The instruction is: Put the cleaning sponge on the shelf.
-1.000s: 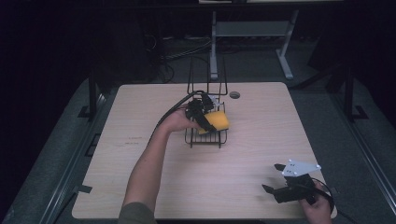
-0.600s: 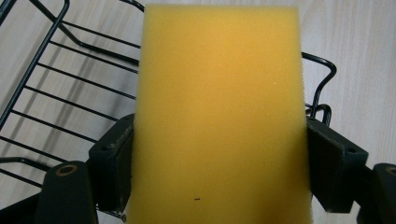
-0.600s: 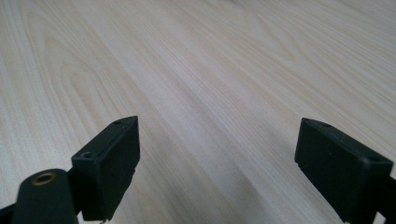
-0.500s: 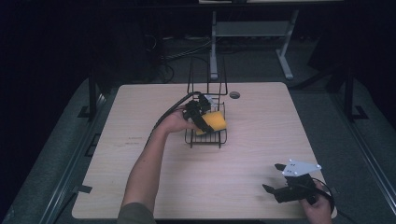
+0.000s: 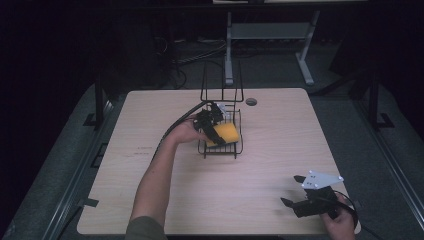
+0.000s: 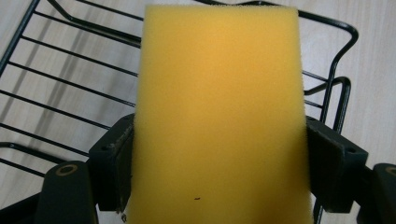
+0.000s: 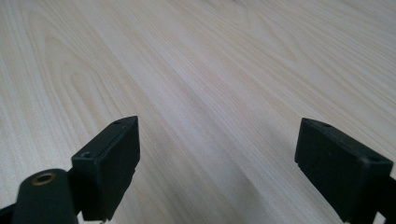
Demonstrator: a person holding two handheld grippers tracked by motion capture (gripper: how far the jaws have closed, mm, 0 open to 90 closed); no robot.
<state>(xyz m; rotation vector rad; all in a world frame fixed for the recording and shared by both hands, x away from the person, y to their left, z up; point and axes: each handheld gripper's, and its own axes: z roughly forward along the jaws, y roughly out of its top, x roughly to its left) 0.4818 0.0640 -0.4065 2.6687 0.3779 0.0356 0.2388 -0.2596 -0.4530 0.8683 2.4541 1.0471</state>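
Yellow sponge (image 6: 219, 116), rectangular, is clamped between the two jaws of the left gripper (image 5: 212, 125), which grip it across its short width at the near end. It is held over the black wire rack (image 5: 235, 145) standing on the far middle of the wooden table (image 5: 150, 125); whether its underside touches the rack wires cannot be determined.

Handling, as a judgement: the sponge appears light and soft, with a fine open texture that should give the jaws good friction and little chance of slipping. It is not fragile. Being compressible, it will bow or fold if squeezed hard or held only at one tip. The present hold on the two long edges looks sound; a hold nearer the middle of its length would steady the free end.

Orientation: in the left gripper view the long axis runs straight away from the gripper, with one broad face toward the camera. In the high view the free end points right, over the rack floor, and the sponge lies roughly flat, with a slight tilt possible.

At the near right corner, the right gripper (image 5: 300, 192) is held in the person's hand with its jaws wide apart and nothing between them, just above bare wood.
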